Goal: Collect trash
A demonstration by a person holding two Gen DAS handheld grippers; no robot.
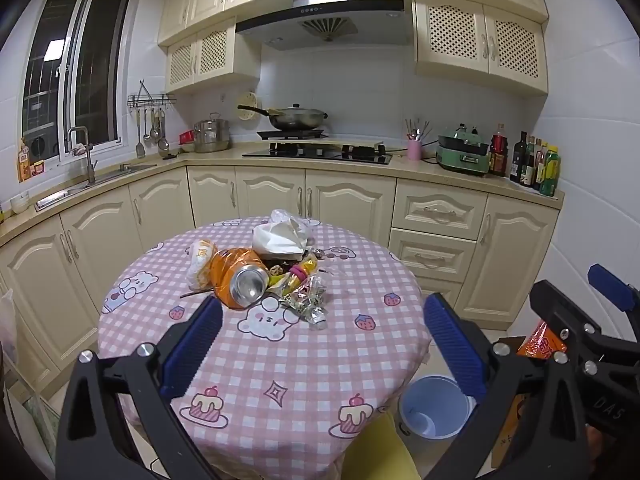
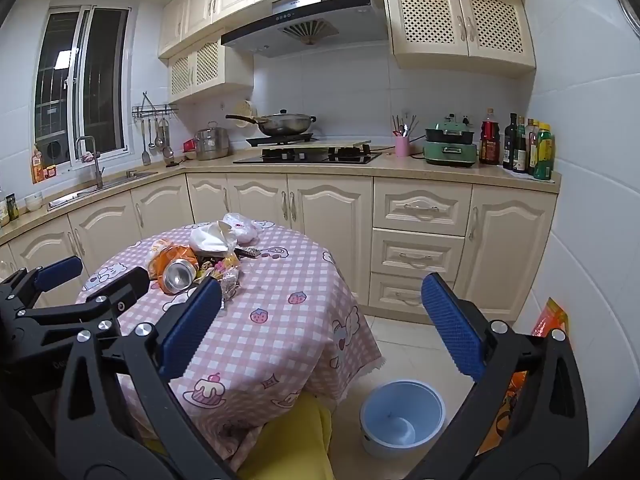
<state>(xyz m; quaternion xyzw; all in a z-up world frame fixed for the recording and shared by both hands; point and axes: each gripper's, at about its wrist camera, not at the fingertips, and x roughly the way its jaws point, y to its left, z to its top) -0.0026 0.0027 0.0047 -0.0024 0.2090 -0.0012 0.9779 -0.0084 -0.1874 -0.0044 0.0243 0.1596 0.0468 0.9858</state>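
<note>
While both claws gape empty — left [image 1: 322, 344], right [image 2: 320, 328] — the can [image 1: 244, 284] lies sideways, base facing them.

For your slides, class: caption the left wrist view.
Open left gripper faces a trash pile with a crushed can on the table; bin below.

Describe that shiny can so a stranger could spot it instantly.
Find the round table with the pink checked cloth, then the trash heap near its far side. At the heap's front lies a crushed orange drink can, its silver end facing you, the only metal cylinder there.
</note>
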